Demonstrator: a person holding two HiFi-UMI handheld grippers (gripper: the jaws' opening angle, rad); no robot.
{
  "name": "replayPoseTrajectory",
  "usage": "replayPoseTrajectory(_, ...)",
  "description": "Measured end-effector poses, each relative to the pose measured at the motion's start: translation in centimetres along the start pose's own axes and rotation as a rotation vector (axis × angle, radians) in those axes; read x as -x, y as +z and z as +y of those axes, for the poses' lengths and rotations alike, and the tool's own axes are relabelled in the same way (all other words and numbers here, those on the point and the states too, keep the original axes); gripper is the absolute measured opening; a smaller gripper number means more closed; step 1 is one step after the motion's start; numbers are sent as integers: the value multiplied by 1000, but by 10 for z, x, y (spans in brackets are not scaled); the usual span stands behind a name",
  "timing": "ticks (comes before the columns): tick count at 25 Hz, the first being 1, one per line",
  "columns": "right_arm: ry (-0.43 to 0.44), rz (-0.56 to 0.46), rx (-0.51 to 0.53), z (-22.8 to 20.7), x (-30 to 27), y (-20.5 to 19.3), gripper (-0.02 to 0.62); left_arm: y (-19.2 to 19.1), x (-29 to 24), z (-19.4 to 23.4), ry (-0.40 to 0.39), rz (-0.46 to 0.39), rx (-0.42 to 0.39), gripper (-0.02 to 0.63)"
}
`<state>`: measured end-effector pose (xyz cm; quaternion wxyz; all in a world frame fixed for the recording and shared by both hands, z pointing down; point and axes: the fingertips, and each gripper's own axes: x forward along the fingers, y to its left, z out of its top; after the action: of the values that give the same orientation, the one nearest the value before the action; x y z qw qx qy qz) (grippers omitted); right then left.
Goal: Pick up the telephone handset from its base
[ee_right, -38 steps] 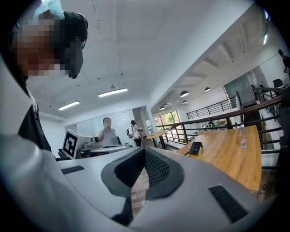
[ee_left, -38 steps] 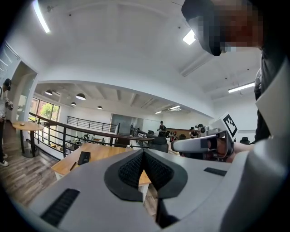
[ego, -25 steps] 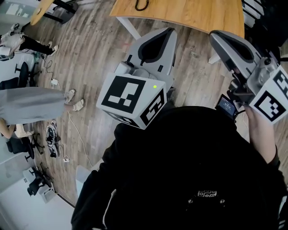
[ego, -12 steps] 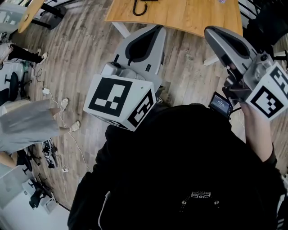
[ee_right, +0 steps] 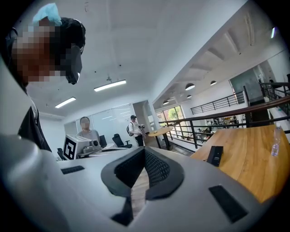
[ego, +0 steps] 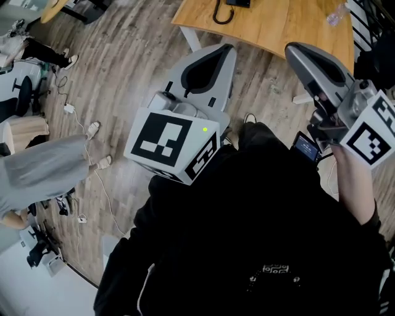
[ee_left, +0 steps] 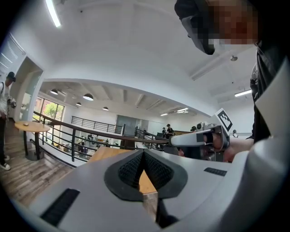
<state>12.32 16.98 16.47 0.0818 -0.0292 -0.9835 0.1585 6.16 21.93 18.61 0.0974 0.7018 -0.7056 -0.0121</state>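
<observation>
Ahead of you, the table edge runs near the tips of both tongs, with open floor to your left. The telephone sits farther back on the table, well beyond the left tongs. Left and right tongs are pressed together, pinching nothing; the screen's print is too small to read.

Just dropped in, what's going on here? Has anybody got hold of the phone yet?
Not yet. A person holds the left hand-held gripper and the right hand-held gripper out in front, both aimed toward a wooden table. Both have their jaws together with nothing between them. The telephone lies on the table ahead of both grippers, untouched, with its cord beside it. A clear bottle stands on the same table.
</observation>
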Motion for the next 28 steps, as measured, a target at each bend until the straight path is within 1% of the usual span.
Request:
replayPoseTrajectory(3,61,4,-16,-7,-32,2,17,-3,-1,29,64,2,12,0)
replayPoseTrajectory(5,93,16,-27,-3,-41,0,17,-3,4,36,89,3,18,0)
replayPoseTrajectory(9,119,34,-13,-8,-55,6,17,3,2,48,120,-3,16,0)
replayPoseTrajectory(13,131,48,-22,-28,-78,10,17,-8,-17,71,127,12,65,0)
replayPoseTrajectory(16,141,54,-18,-41,-90,16,17,-6,-31,82,136,16,67,0)
replayPoseTrajectory(19,138,54,-25,-62,-100,24,17,1,-52,94,133,12,69,0)
replayPoseTrajectory(23,144,45,-21,-94,-118,39,17,19,-87,111,115,-14,90,0)
replayPoseTrajectory(28,153,56,-68,-124,-133,47,17,36,-122,126,110,-15,68,0)
